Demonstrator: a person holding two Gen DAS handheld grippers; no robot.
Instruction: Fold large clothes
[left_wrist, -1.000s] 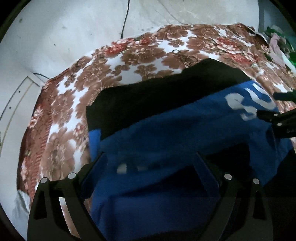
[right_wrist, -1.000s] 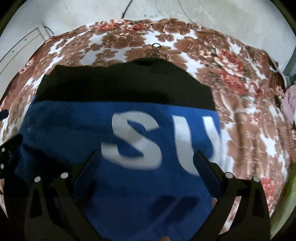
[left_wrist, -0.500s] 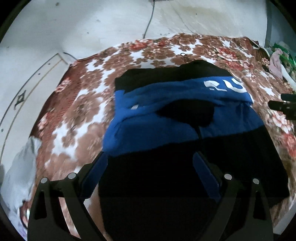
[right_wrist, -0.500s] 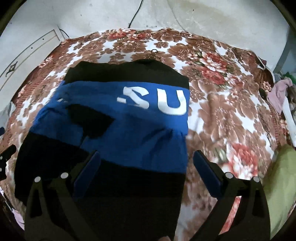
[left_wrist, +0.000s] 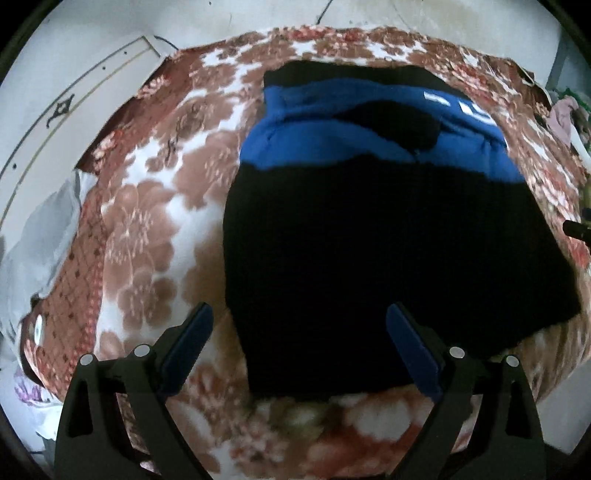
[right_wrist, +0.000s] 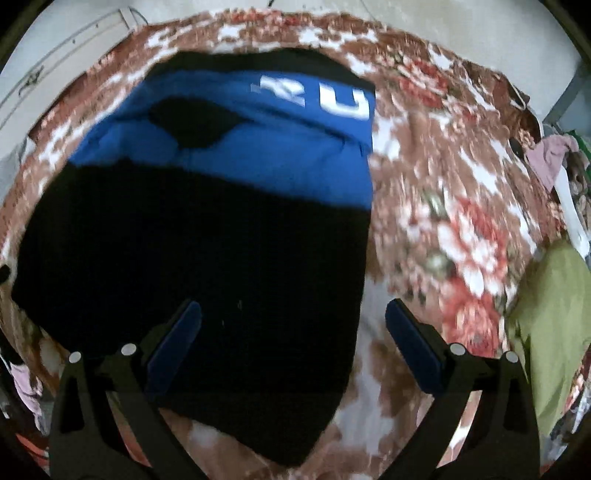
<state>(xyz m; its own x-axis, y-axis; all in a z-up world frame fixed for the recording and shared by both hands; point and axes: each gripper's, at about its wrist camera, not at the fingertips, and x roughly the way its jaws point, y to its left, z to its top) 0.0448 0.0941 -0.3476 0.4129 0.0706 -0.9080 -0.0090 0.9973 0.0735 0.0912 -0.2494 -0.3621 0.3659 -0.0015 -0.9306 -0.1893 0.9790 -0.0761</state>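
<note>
Now we are holding both sets of fingers spread and empty, left gripper (left_wrist: 299, 345) and right gripper (right_wrist: 293, 341) hovering above the black-and-blue garment (right_wrist: 207, 254), which is lying folded on the floral bedspread (right_wrist: 443, 206), so probably only a final fold is remaining.

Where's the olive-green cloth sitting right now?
Only the right wrist view shows the olive-green cloth: it lies at the far right edge of the floral bedspread, well right of the black-and-blue sweater, below a pink garment.
</note>
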